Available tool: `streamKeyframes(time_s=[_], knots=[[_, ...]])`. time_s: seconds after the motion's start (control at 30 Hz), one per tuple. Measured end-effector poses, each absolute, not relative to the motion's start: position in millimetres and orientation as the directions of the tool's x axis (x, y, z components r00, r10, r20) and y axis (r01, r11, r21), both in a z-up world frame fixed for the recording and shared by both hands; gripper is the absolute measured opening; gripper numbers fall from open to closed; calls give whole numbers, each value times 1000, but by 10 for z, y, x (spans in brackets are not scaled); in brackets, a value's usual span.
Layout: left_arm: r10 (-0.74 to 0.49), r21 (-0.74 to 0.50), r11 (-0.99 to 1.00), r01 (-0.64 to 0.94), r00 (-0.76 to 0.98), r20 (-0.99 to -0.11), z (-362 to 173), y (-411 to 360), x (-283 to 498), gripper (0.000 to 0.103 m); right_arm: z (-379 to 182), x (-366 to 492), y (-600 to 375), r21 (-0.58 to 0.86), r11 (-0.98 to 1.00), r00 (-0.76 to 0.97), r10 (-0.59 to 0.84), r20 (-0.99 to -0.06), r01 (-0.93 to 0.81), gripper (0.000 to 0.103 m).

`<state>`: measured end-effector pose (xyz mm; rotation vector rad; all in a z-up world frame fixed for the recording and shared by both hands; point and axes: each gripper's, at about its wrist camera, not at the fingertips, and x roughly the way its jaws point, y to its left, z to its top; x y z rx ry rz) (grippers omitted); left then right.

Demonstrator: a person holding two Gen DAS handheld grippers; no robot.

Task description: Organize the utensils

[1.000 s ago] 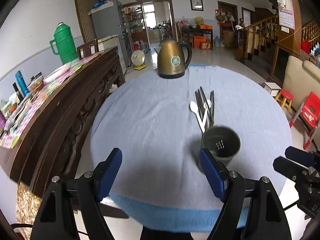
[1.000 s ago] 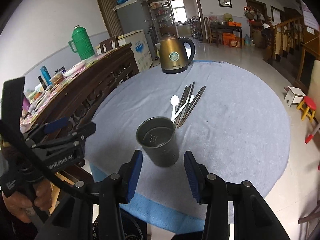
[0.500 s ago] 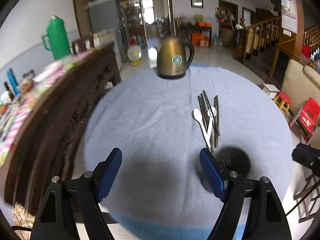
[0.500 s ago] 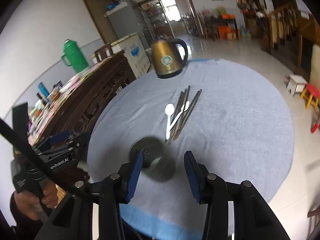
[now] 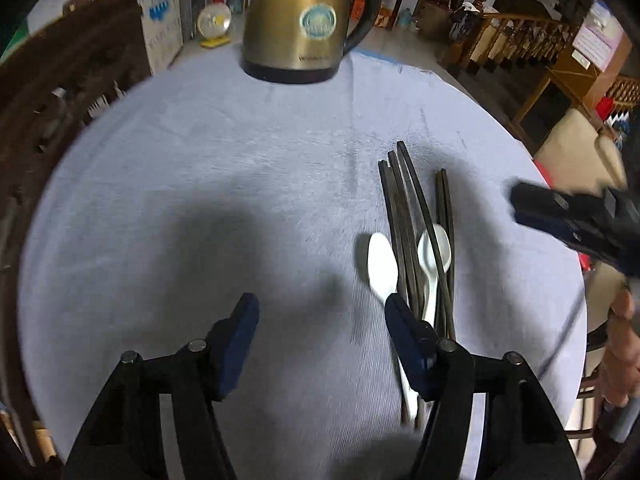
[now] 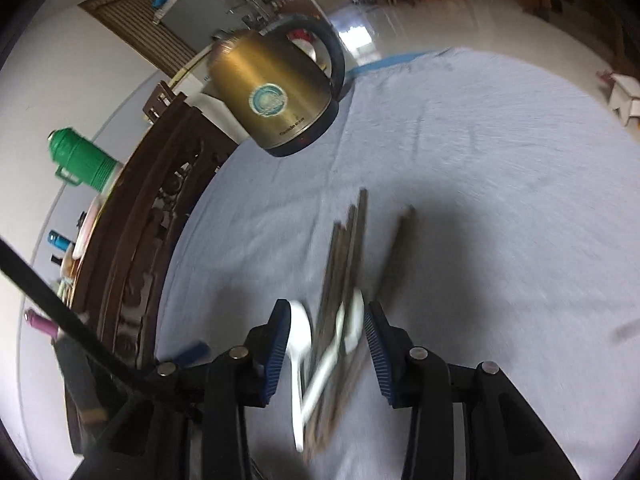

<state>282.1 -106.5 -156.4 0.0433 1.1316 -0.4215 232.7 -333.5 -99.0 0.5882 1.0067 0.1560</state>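
Observation:
Several dark chopsticks (image 5: 404, 216) and two white spoons (image 5: 382, 264) lie in a loose bundle on the grey-blue tablecloth (image 5: 192, 152). My left gripper (image 5: 320, 304) hovers just left of the bundle, its jaws closing over bare cloth, its right finger beside the nearer spoon. In the right wrist view my right gripper (image 6: 326, 310) points down over the spoons (image 6: 300, 336) and chopsticks (image 6: 348, 248). Its jaws are closing with the utensils framed between them, and the pads do not press on anything. The right gripper (image 5: 576, 220) also shows at the left view's right edge. No cup is in view.
A brass electric kettle (image 5: 304, 20) stands at the far side of the round table, also seen as the kettle (image 6: 276, 96). A dark carved wooden sideboard (image 6: 160, 216) with a green thermos (image 6: 80, 160) runs along the left. A hand (image 5: 620, 344) shows at the right.
Both grippers have swept forward and down over the table toward the utensils. The metal cup has dropped out of both views. Both pairs of jaws stand narrower than before.

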Motion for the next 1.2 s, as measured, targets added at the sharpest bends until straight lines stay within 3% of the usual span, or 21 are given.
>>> streamKeyframes(time_s=[0.23,0.33,0.4,0.43,0.5,0.57,0.6,0.8,1.0,1.13,1.17,1.2], knots=[[-363,-248,899,361,299,-882,-1885,-1294,3139,65,-1432,3226,-3406,506,822,496,335,-801,261,42],[-378,-250,887,387,300,-876,-1930,-1375,3155,53,-1524,3442,-3359,432,858,466,273,-842,279,39],[-395,-258,874,411,295,-870,-1944,-1419,3150,36,-1582,3541,-3305,392,875,446,242,-862,284,33],[-400,-258,872,416,301,-866,-1948,-1427,3150,34,-1604,3596,-3254,366,887,431,224,-874,282,33],[-418,-276,862,424,288,-862,-1955,-1424,3169,10,-1587,3653,-3206,289,917,418,156,-895,276,21],[-432,-293,856,427,280,-857,-1970,-1415,3153,7,-1594,3687,-3138,266,928,399,147,-905,262,8],[-434,-289,854,432,288,-854,-1959,-1401,3135,5,-1586,3682,-3108,257,933,398,142,-906,253,7],[-429,-248,865,436,387,-816,-1645,-1109,3026,1,-1354,3411,-3171,319,920,480,180,-859,227,6],[-431,-190,863,467,489,-758,-1101,-883,2763,1,-770,2805,-3242,405,904,628,236,-742,138,6],[-442,-213,866,452,492,-750,-941,-775,2695,1,-388,2342,-3245,444,890,708,248,-661,102,6],[-446,-230,864,448,466,-764,-967,-761,2710,6,-280,2211,-3233,447,890,730,248,-637,87,6],[-444,-242,864,442,441,-780,-1021,-783,2745,19,-180,2088,-3212,446,892,750,244,-615,75,6]])
